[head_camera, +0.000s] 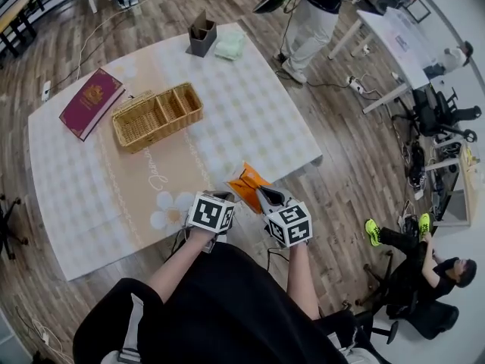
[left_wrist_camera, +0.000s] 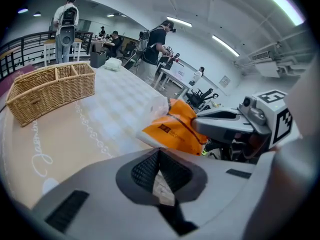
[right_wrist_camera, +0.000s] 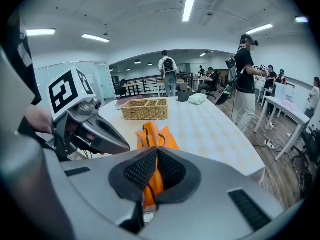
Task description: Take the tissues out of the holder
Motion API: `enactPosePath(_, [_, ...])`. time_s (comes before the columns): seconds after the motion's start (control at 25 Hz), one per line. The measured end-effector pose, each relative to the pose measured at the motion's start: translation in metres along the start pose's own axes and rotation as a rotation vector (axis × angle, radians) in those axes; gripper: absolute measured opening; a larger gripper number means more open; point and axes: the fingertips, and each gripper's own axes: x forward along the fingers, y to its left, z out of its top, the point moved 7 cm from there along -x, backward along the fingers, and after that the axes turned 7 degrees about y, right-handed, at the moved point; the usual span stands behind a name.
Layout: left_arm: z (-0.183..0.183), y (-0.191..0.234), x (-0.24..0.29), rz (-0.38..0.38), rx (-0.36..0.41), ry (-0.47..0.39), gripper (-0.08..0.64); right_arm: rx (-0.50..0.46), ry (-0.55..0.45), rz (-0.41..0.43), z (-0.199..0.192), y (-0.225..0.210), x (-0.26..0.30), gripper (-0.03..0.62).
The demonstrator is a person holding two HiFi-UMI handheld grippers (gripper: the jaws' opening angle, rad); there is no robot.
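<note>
Burgundy book (head_camera: 91,101): it lies flat at the table's far left corner, on the pale checked tablecloth (head_camera: 250,120).
Wicker basket (head_camera: 158,116): I see it just right of the book, apart from it, divided into compartments.
Dark holder (head_camera: 201,36): it stands upright at the far edge of the table, well apart from both tools. I cannot see into it from here.
Left gripper (left_wrist_camera: 161,174): I hold it at the near table edge, pointing down and forward. Its pads are pressed together on a thin pale strip (left_wrist_camera: 163,190). I cannot tell whether that strip is the packet's clear edge or something else.
Pale green bundle (head_camera: 229,45): it lies on the cloth just right of the holder. I cannot tell if the two touch.
Orange packet (head_camera: 246,182): it sits between my two tools over the near table edge, and its left end meets the left tool's tip.
Right gripper (right_wrist_camera: 156,176): its jaws are clamped on the packet, with the orange wrapper pinched between the ribbed pads and sticking out past them.
Standing person (head_camera: 314,14): in a dark top and light trousers, on the wooden floor beyond the table's far right corner.
Seated person (head_camera: 424,279): on the floor at the far right, in dark clothes and bright yellow-green shoes (head_camera: 373,232).
</note>
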Motion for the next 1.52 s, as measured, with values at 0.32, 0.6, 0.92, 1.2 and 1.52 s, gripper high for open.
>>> enactPosePath(0.32, [0.011, 0.017, -0.005, -0.036, 0.006, 0.002, 0.000, 0.002, 0.024, -0.004, 0.022, 0.003, 0.021, 0.017])
enactPosePath(0.6, [0.014, 0.027, -0.005, -0.055, 0.010, 0.010, 0.000, 0.020, 0.022, -0.028, 0.031, -0.003, 0.029, 0.017])
enactPosePath(0.92, [0.016, 0.030, -0.002, -0.061, -0.002, 0.020, 0.000, 0.035, 0.017, -0.047, 0.039, -0.017, 0.031, 0.017])
enactPosePath(1.2, [0.026, 0.032, 0.003, -0.025, -0.039, 0.016, 0.000, 0.017, 0.029, -0.037, 0.044, -0.042, 0.041, 0.017])
enactPosePath(1.52, [0.034, 0.030, 0.013, 0.028, -0.128, -0.037, 0.000, -0.040, 0.044, 0.007, 0.057, -0.082, 0.054, 0.017])
